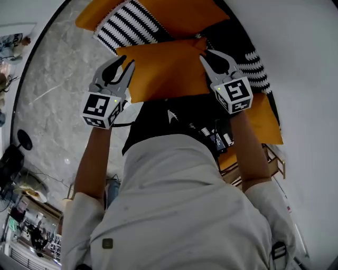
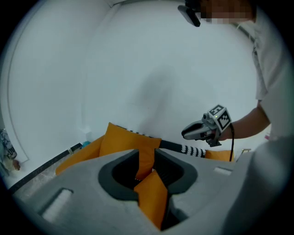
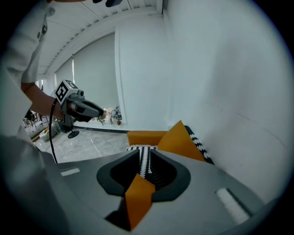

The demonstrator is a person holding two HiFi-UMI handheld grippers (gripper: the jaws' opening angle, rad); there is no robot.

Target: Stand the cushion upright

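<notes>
An orange cushion (image 1: 166,71) stretches between my two grippers, in front of a dark sofa (image 1: 240,47). My left gripper (image 1: 127,61) is at the cushion's left edge and my right gripper (image 1: 207,54) at its right edge. In the left gripper view an orange corner of the cushion (image 2: 154,193) lies loosely in the gap of the left gripper (image 2: 146,172), whose jaws stand apart. The right gripper view shows the same: an orange corner (image 3: 138,197) between the parted jaws of the right gripper (image 3: 143,176).
A black-and-white striped cushion (image 1: 127,23) and another orange cushion (image 1: 174,13) lie behind. One more orange cushion (image 1: 264,118) sits to the right on the sofa. A white wall (image 1: 306,63) runs along the right. Grey marble floor (image 1: 47,105) lies to the left.
</notes>
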